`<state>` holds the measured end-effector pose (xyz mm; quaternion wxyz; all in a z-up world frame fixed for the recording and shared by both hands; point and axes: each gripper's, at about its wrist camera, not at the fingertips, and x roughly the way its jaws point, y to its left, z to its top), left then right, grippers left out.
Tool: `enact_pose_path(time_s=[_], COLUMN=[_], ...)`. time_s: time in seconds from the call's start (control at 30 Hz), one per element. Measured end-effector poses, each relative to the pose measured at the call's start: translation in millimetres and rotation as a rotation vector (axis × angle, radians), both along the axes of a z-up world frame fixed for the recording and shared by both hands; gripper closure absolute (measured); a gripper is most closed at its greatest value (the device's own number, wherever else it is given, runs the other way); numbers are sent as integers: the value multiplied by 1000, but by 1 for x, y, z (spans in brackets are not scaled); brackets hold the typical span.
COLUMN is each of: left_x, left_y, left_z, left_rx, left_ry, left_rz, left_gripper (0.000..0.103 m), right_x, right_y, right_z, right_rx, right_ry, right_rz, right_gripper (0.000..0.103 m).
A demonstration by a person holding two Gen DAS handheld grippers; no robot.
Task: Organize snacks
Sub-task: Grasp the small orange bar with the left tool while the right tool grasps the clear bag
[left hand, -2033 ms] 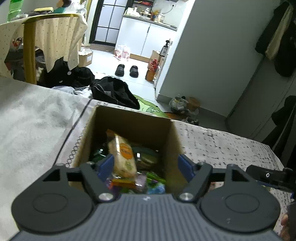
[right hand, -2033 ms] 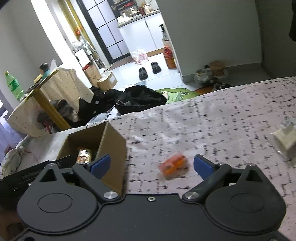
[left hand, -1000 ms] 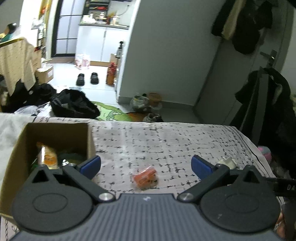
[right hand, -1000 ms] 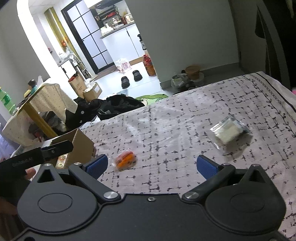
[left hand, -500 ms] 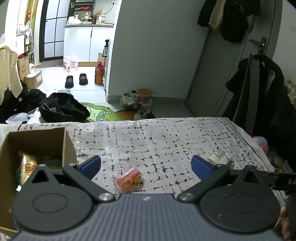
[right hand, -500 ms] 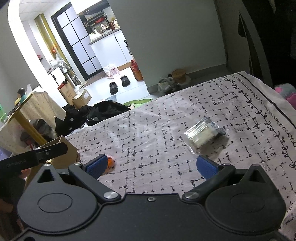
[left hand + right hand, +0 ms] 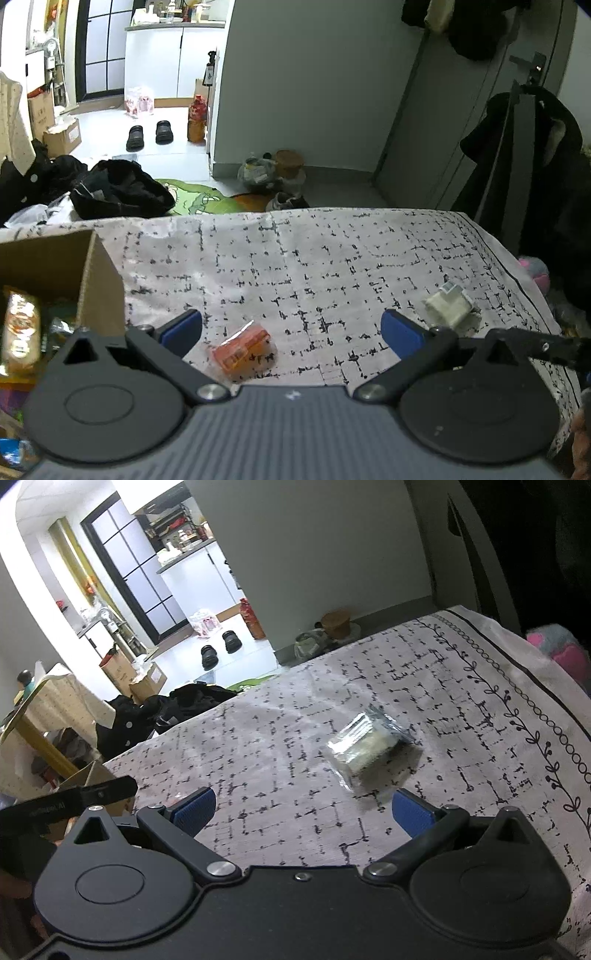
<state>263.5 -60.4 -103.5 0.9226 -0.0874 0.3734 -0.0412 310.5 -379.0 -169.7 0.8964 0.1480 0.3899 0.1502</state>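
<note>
Snacks lie on a patterned bedspread (image 7: 332, 266), and each camera shows something the other does not. Only the left wrist view shows the orange snack packet (image 7: 242, 350); it lies on the cloth between the spread fingers of the left gripper (image 7: 291, 328), nearer to the finger at 9 o'clock. This view also looks into the open cardboard box (image 7: 101, 288) at 9 o'clock, where a yellow-orange packet (image 7: 20, 328) and other wrappers sit inside. The pale wrapped snack (image 7: 448, 304) appears here at 2 o'clock, beyond the right-hand finger and apart from it.

From the right wrist view the same pale wrapped snack (image 7: 369, 744) is much clearer: a transparent wrapper with a cream block inside, flat on the cloth at 1 o'clock from the right gripper (image 7: 303, 808). Of the box, only a corner (image 7: 92, 771) is visible at 9 o'clock, behind a black part of the other tool.

Both grippers are held low over the bed and point forward across it. Each has its blue pads wide apart with nothing between them touching.
</note>
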Motion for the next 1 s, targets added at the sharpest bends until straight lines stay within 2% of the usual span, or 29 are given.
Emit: enact_pose_path(time_s=[0.2, 0.37, 0.57, 0.83, 1.0], left_x=[15, 28, 39, 44, 46], left_y=[0, 1, 0, 0, 4], left_z=[-25, -41, -55, -66, -73], left_rx=[-1, 5, 0, -9, -3], left_ry=[31, 63, 83, 98, 134], left_rz=[-4, 7, 1, 13, 50], left_gripper=[3, 12, 19, 22, 31], right_x=[13, 32, 53, 81, 93], right_y=[-4, -3, 3, 9, 13], right_z=[-12, -26, -42, -50, -50], right_rx=[23, 61, 84, 23, 12], right_ry=[33, 69, 91, 76, 74], right_rz=[-22, -56, -92, -75, -69], right_gripper=[6, 12, 12, 12, 12])
